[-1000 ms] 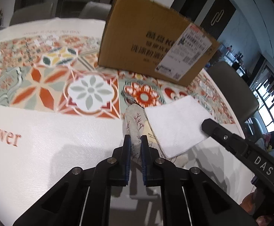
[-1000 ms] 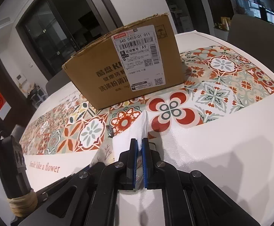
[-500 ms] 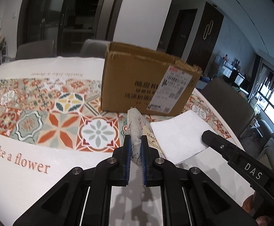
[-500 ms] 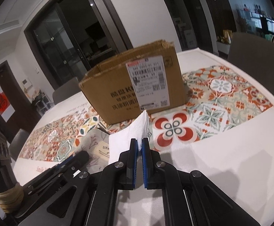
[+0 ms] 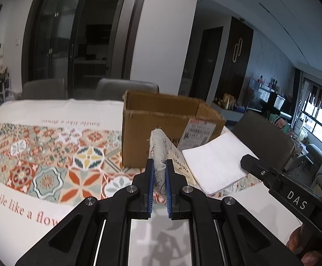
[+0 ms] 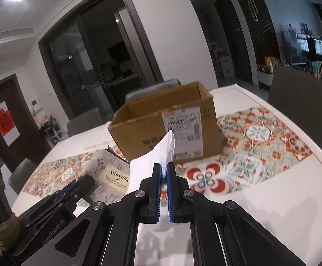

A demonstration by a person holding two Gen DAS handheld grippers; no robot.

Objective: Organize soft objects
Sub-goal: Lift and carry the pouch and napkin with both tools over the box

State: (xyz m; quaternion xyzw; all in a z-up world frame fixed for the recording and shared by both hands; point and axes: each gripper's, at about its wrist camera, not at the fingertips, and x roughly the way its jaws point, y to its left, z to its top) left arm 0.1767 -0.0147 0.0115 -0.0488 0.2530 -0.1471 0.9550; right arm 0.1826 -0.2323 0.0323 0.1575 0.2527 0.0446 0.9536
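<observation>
In the left wrist view, the left gripper (image 5: pixel 159 171) is clamped on a corner of the printed fabric pouch (image 5: pixel 159 153), held above the bench (image 5: pixel 16 217) in front of the open cardboard box (image 5: pixel 161 119). In the right wrist view, the right gripper (image 6: pixel 164 173) is closed on an edge of the white cloth (image 6: pixel 154 161), raised beside the pouch before the box.

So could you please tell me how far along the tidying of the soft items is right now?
Nothing looks packed yet, as far as the views show. In hand: the left gripper pinches the printed cloth pouch, and the right gripper pinches the white towel, both lifted. Left to do: carry both into the open cardboard box ahead.
</observation>
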